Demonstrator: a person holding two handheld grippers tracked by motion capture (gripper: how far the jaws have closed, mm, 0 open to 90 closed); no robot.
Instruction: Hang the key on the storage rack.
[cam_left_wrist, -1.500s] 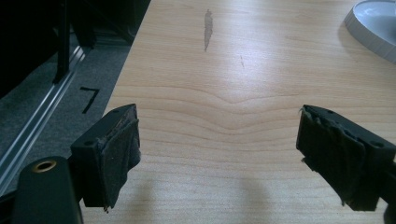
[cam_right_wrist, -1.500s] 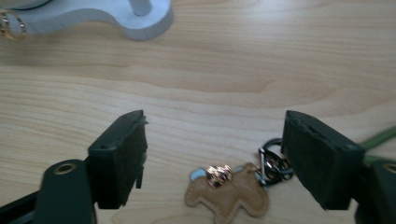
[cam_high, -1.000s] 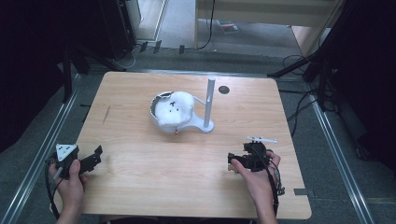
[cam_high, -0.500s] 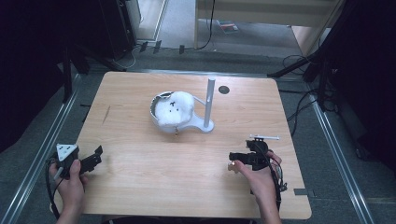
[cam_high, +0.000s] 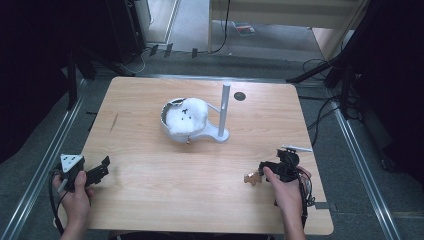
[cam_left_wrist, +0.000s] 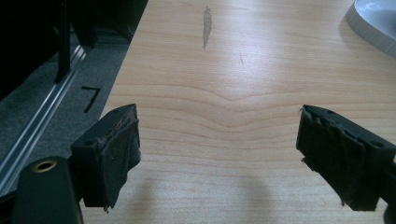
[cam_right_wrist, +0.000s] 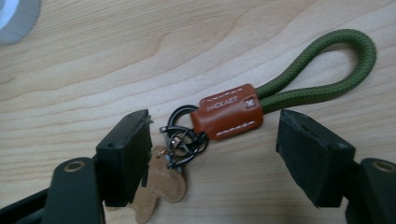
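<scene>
Rope-looped keyring (cam_right_wrist: 261, 93) with stitched leather tab lies between the closing, still-spread right claw (cam_right_wrist: 219, 154); left claw (cam_left_wrist: 219, 154) spread.

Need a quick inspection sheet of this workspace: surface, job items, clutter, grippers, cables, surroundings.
Surface: wooden table, a dark streak near its left edge.
Job's things: keychain with green cord loop, brown leather tab, black rings and a tan leather charm, lying flat on the table near the right gripper.
Clutter: white stand with an upright post and a white fluffy thing in its dish, mid-table.
Grippers: left gripper open over bare wood; right gripper has just been closing, jaws either side of the keychain, pads not yet pressing.
Cables: black cables on the floor at right.
Surroundings: grey floor, metal rails, dark stands.
</scene>
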